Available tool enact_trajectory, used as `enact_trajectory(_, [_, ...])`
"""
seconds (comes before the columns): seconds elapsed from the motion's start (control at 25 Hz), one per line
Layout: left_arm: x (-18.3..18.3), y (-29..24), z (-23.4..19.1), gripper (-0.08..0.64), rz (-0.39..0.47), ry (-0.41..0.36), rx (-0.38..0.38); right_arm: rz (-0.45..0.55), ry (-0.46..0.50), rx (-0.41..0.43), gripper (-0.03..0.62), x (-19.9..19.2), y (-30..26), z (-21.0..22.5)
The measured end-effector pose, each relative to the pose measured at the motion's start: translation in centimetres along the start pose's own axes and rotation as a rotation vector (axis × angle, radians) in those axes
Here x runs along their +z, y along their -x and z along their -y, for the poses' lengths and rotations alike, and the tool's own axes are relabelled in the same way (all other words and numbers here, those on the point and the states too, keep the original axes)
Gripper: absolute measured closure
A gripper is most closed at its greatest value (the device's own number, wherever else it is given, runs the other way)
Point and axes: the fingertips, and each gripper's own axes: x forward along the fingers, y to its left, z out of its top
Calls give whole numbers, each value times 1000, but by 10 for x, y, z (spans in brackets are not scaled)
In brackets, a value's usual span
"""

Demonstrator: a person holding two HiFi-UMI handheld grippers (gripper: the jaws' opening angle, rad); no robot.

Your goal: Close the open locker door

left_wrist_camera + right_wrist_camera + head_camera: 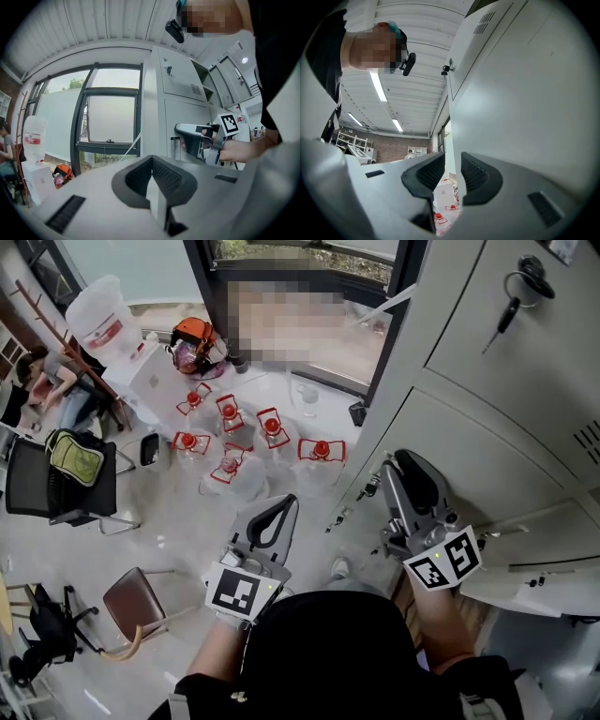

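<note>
Grey lockers (487, 418) fill the right of the head view. A key (511, 301) hangs in the upper door. A lower door (539, 554) at the far right stands a little out from the front. My right gripper (405, 465) points at the locker front, close to the middle door (520, 93). Its jaws stand a narrow gap apart, and that door's edge shows in the gap (452, 161); I cannot tell if they touch it. From the left gripper view its tip (183, 131) sits by a small handle (175, 138). My left gripper (284, 504) (151, 161) is shut, empty, and away from the lockers.
Several big water bottles with red caps (272, 427) stand on the floor left of the lockers. A dark window frame (389, 324) meets the locker side. A brown chair (141, 601) and a black chair (56, 488) stand at the left, where a person (56, 381) sits.
</note>
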Motion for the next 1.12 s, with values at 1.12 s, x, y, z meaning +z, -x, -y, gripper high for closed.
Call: enact_trajectory(1.12, [-4, 87, 33, 537, 9, -6, -254, -96, 65, -247, 488, -23, 90, -94])
